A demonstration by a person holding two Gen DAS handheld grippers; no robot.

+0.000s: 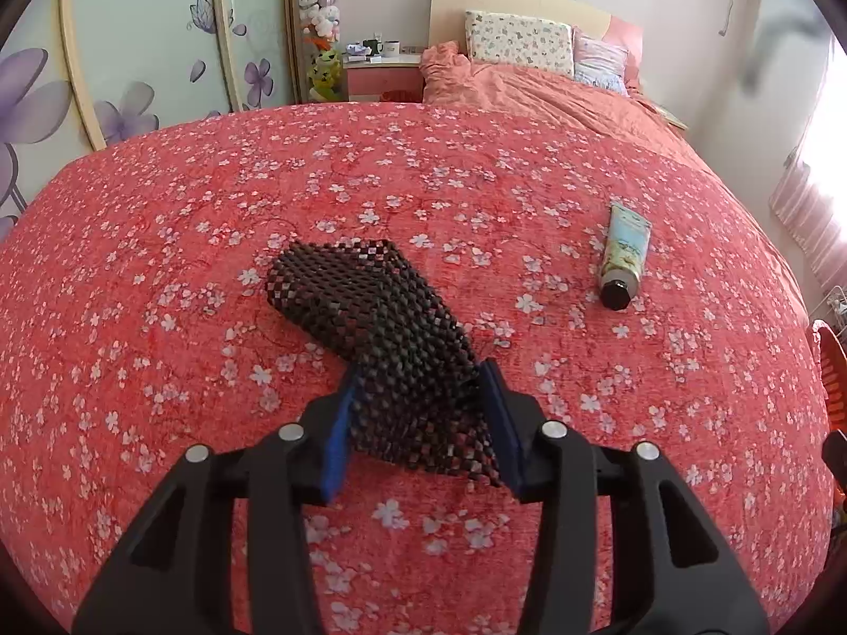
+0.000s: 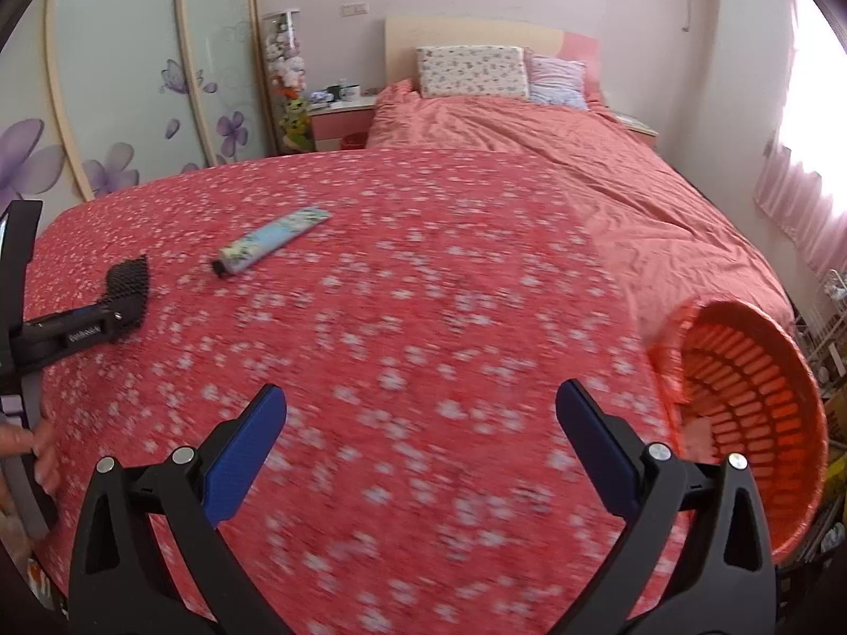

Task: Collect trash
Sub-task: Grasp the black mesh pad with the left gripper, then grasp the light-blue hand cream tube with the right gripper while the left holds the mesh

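Observation:
A black mesh mat piece [image 1: 365, 296] lies folded on the red flowered bedspread [image 1: 159, 243]. Its near end fills the gap between my left gripper's [image 1: 421, 375] blue pads and touches both, so the gripper is shut on it. The right wrist view shows that gripper [image 2: 114, 317] at the far left with the mesh [image 2: 127, 283] in it. A pale blue tube with a black cap [image 1: 624, 254] [image 2: 270, 243] lies further right on the bed. My right gripper [image 2: 421, 413] hangs wide open over the bedspread with nothing between its fingers.
An orange slatted basket [image 2: 751, 397] lies on its side at the bed's right edge, mouth toward me. Pillows [image 2: 471, 71] and a folded pink quilt [image 2: 529, 127] are at the far end. A hand [image 2: 42, 455] shows at the left edge.

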